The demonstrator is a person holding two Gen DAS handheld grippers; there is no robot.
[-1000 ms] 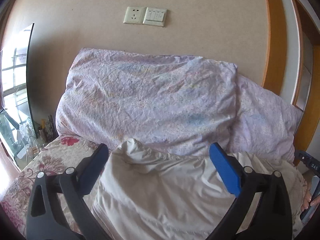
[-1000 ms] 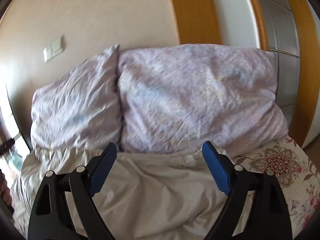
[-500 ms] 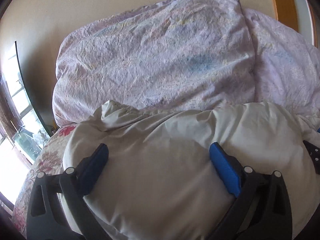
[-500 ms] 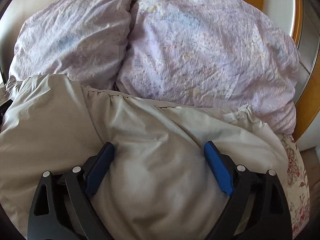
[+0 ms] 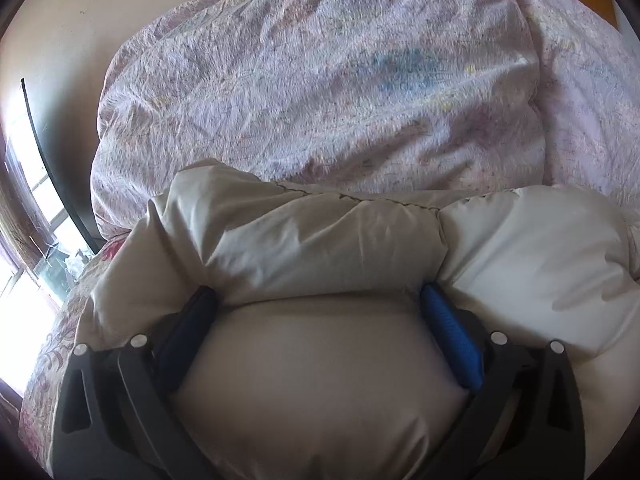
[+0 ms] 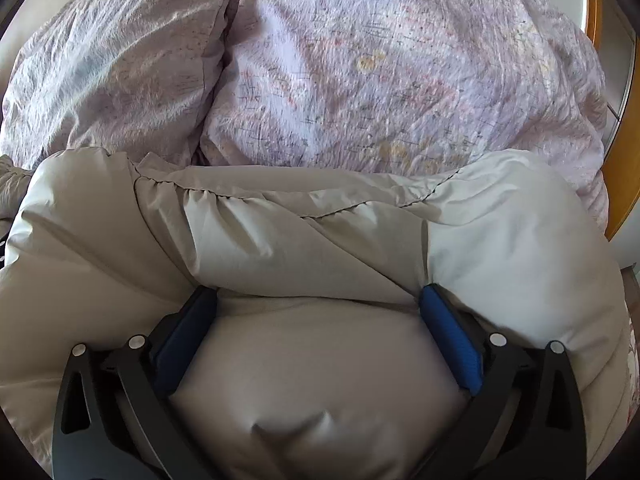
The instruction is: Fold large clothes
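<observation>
Both grippers, left point(image 5: 318, 300) and right point(image 6: 318, 300), have descended; spread jaws press the padded coat point(image 5: 320, 248) flat for folding.

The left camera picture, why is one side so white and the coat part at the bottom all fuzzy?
Left wrist view: window daylight washes out that edge; the puffy beige coat between the left gripper fingers sits too close, so it blurs. Right wrist view: same softness near the right gripper, and the fisheye bends the pillows.
</observation>
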